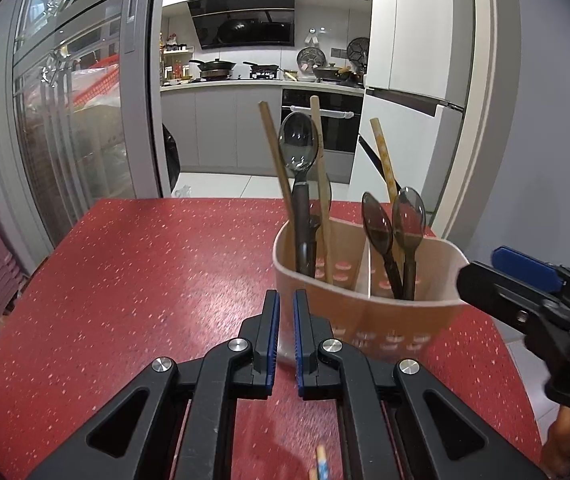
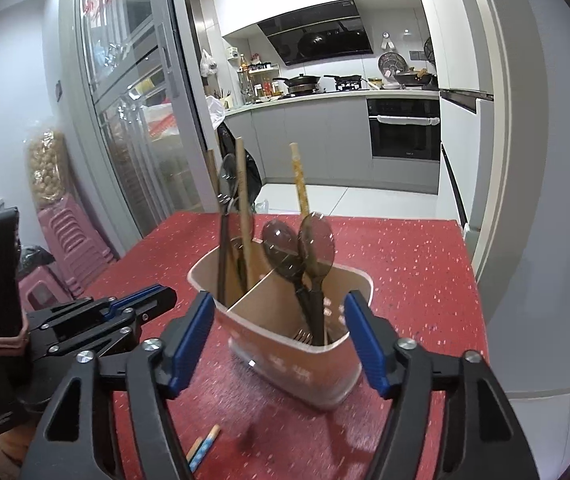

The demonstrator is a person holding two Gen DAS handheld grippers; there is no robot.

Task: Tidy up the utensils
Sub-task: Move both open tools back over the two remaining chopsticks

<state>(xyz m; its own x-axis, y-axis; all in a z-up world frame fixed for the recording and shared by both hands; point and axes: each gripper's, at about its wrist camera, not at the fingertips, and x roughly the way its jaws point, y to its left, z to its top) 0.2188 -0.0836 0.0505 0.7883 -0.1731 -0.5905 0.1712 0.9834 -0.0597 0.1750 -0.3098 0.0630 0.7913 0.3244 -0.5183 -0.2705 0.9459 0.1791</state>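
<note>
A beige two-compartment utensil holder (image 1: pixel 365 308) (image 2: pixel 285 344) stands on the red table (image 1: pixel 133 280). Its left compartment holds a dark spoon (image 1: pixel 299 148) and wooden chopsticks (image 1: pixel 321 184). Its right compartment holds two dark spoons (image 1: pixel 393 220) (image 2: pixel 297 248), a patterned chopstick (image 1: pixel 383 156) and a fork (image 2: pixel 303 336). My left gripper (image 1: pixel 285 312) is nearly shut and empty, just in front of the holder's left end. My right gripper (image 2: pixel 279 320) is open, its fingers on either side of the holder. A pair of chopstick ends (image 2: pixel 203 442) (image 1: pixel 321 464) lies on the table near me.
Pink stacked stools (image 2: pixel 73 248) and a glass cabinet (image 2: pixel 133 120) stand left of the table. A kitchen with an oven (image 2: pixel 405 128) lies beyond the table's far edge. A white fridge (image 1: pixel 413 120) stands at the right.
</note>
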